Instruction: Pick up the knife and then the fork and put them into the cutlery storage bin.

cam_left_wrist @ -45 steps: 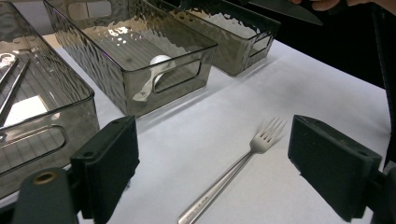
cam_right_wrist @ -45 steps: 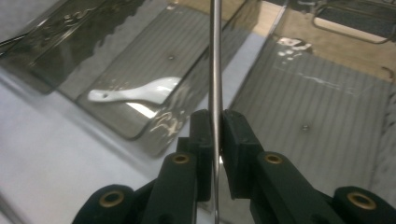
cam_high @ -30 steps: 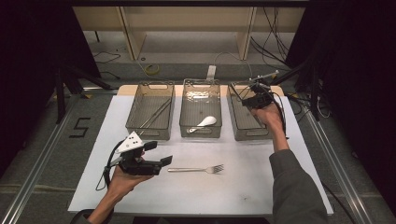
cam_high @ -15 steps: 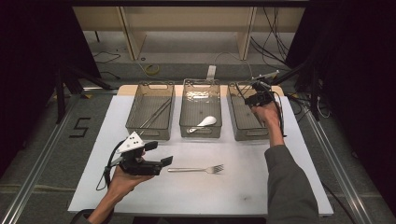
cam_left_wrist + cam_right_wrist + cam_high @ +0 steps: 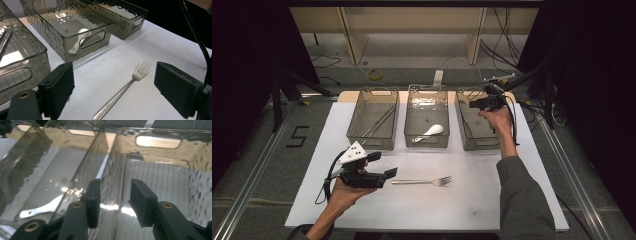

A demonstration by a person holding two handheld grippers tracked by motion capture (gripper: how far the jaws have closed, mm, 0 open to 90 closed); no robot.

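A silver fork [image 5: 422, 181] lies on the white table, tines to the right. My left gripper [image 5: 383, 165] rests just left of its handle, jaws wide open; the fork [image 5: 125, 90] lies ahead between them, untouched. My right gripper [image 5: 476, 104] hovers over the far end of the right clear bin [image 5: 472, 142]. In the right gripper view its jaws [image 5: 115, 182] have just been opening and stand apart above the bin's left wall [image 5: 110, 170], with nothing between them.
Three clear bins stand in a row at the back. The left bin [image 5: 373, 140] holds thin metal utensils, and the middle bin [image 5: 427, 142] holds a white spoon [image 5: 432, 131]. The table edge [image 5: 427, 225] runs near the person.
The right hand has shifted slightly toward the far end of the right bin. The left hand and the fork have not moved.
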